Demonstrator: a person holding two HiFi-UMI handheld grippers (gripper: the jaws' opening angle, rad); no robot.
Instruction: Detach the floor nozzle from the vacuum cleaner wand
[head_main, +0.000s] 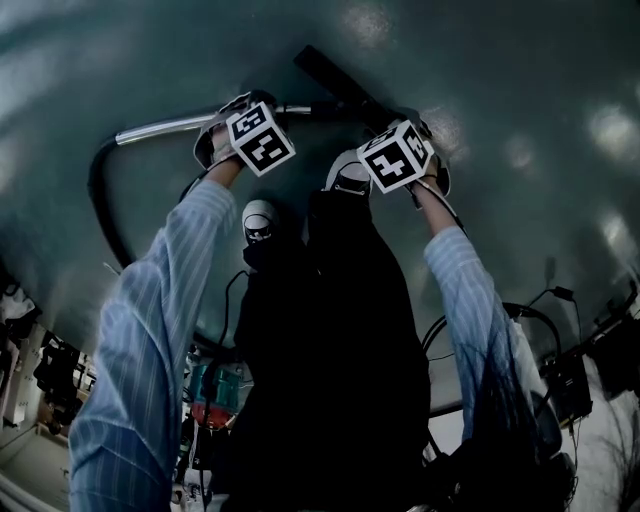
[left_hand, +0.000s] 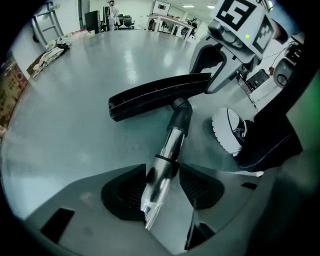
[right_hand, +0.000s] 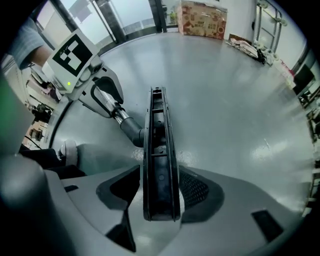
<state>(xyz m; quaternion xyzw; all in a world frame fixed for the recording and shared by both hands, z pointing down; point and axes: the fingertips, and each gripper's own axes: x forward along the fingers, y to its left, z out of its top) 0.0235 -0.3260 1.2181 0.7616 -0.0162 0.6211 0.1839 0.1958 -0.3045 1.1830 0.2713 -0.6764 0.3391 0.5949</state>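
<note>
Head view: jaws and nozzle end hidden
Marker cubes and hands cover the jaws of left gripper (head_main: 245, 125) and right gripper (head_main: 398, 145); the right one hides the floor nozzle's (head_main: 330, 78) near end. Hose (head_main: 105, 200) disappears behind the left sleeve (head_main: 160, 330). Wand's (left_hand: 161, 185) near end blurs in left gripper view.

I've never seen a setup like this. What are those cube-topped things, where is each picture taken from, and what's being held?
No robot here: a person holds a two-jawed tool in each hand; the patterned cubes are parts of them. One picture looks down from the person's head; the other two come from cameras riding on each tool. On the grey floor lies a metal vacuum wand joined to its black floor nozzle. The left tool, jaws wide open, straddles the wand; the right tool straddles the nozzle likewise; neither seems to squeeze yet.
</note>
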